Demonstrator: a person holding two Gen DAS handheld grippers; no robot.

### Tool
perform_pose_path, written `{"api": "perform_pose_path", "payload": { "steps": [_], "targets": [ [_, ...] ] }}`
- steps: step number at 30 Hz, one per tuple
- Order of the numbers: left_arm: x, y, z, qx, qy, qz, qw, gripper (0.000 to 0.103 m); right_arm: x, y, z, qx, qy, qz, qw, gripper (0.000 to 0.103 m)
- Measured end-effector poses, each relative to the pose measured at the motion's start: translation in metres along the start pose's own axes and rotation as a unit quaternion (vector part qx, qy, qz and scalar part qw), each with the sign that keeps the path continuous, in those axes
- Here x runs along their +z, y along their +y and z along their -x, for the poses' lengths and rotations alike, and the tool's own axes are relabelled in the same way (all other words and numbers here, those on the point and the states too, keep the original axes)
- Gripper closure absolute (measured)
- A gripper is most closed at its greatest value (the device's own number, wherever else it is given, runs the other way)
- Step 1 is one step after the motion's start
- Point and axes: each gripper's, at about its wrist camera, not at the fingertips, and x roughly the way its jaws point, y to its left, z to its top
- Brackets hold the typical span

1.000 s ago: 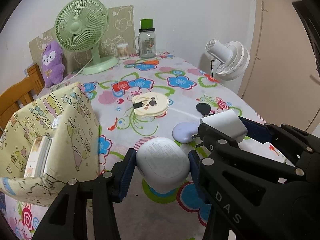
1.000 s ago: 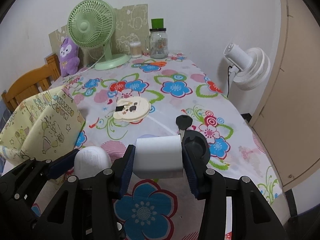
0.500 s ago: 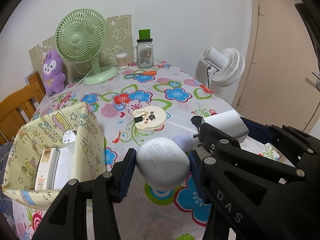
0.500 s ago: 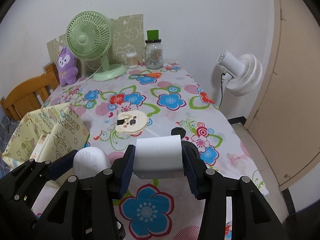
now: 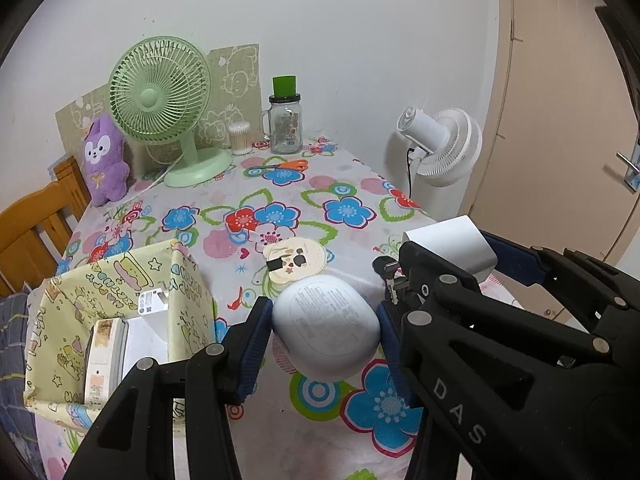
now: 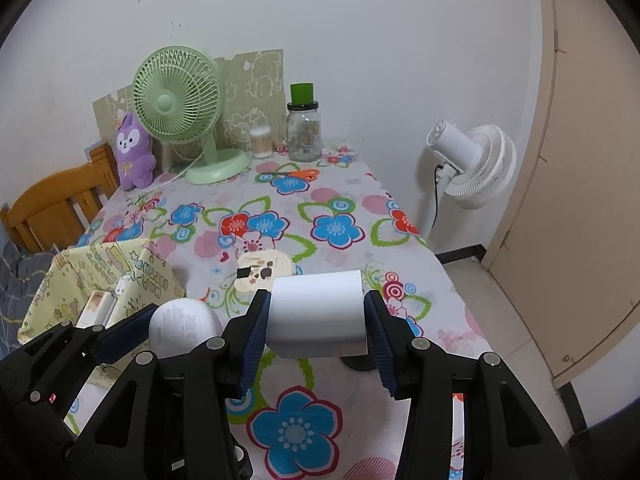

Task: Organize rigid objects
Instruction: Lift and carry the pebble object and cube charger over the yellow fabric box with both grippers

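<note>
My left gripper (image 5: 320, 330) is shut on a rounded pale-blue case (image 5: 326, 326), held above the flowered tablecloth. My right gripper (image 6: 316, 314) is shut on a white charger block (image 6: 318, 312); the same charger block (image 5: 452, 246) shows at the right of the left wrist view, its plug prongs pointing left. In the right wrist view the pale case (image 6: 184, 326) sits at lower left. A yellow patterned fabric box (image 5: 116, 312) stands at the left with flat packs inside. A cream round cartoon-face item (image 5: 296, 260) lies on the cloth ahead.
A green desk fan (image 5: 160, 96), purple plush (image 5: 105, 158), glass jar with green lid (image 5: 285, 120), cotton-swab tub and orange scissors (image 5: 286, 165) stand at the table's far end. A white floor fan (image 6: 472, 164) and door are right; a wooden chair (image 5: 36, 224) is left.
Both grippers have risen with their objects still held; the table looks farther below, the box's inside shows more, and the purple item and black key near the grippers are now hidden.
</note>
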Motion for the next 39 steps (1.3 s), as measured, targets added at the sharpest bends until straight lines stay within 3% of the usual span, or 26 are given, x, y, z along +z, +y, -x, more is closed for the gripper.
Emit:
{"api": "perform_pose_path", "payload": {
  "steps": [20,39],
  "targets": [
    [0.021,0.015,0.011,0.003,-0.011,0.0,0.9999,0.048,0.025,0.013,0.009,0.011,-0.017,0.001,1.0,0.052],
    [0.027,0.051,0.02,0.026,-0.016,0.011,0.9995,0.048,0.039,0.052,0.004,0.037,-0.018,0.019,0.999,0.053]
  ]
}}
